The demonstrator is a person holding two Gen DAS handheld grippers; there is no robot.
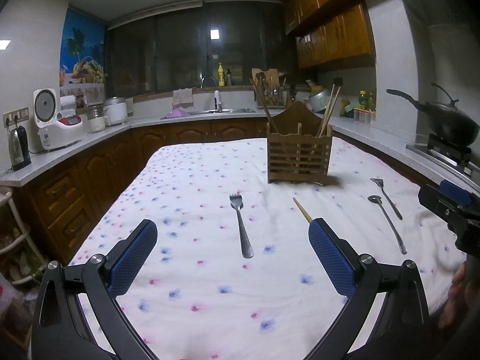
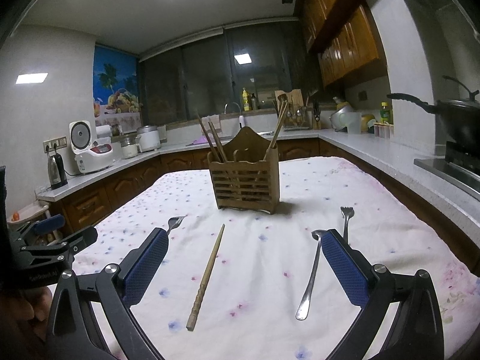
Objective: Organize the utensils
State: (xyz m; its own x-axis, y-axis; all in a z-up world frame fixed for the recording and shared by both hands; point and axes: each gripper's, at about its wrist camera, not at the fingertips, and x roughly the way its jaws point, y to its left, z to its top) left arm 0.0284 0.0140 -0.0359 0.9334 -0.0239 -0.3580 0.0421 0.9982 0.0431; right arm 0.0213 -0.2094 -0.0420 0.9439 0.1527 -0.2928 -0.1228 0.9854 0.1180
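Observation:
A wooden utensil holder (image 1: 298,156) (image 2: 244,177) stands at the far middle of the flowered tablecloth (image 1: 195,180), with several chopsticks upright in it. On the cloth lie a large fork (image 1: 241,225) (image 2: 175,222), one loose chopstick (image 1: 301,209) (image 2: 208,273), a spoon (image 1: 387,222) (image 2: 310,276) and a small fork (image 1: 387,195) (image 2: 346,219). My left gripper (image 1: 232,228) is open above the near cloth, with the large fork lying ahead between its fingers. My right gripper (image 2: 244,235) is open too, hovering over the chopstick, and holds nothing.
Kitchen counters wrap around the table. A wok (image 1: 450,123) sits on the stove at the right. A rice cooker (image 1: 54,123) and a kettle (image 1: 18,147) stand on the left counter, and a sink (image 1: 222,111) is at the back. A hand (image 1: 456,294) shows at the right edge.

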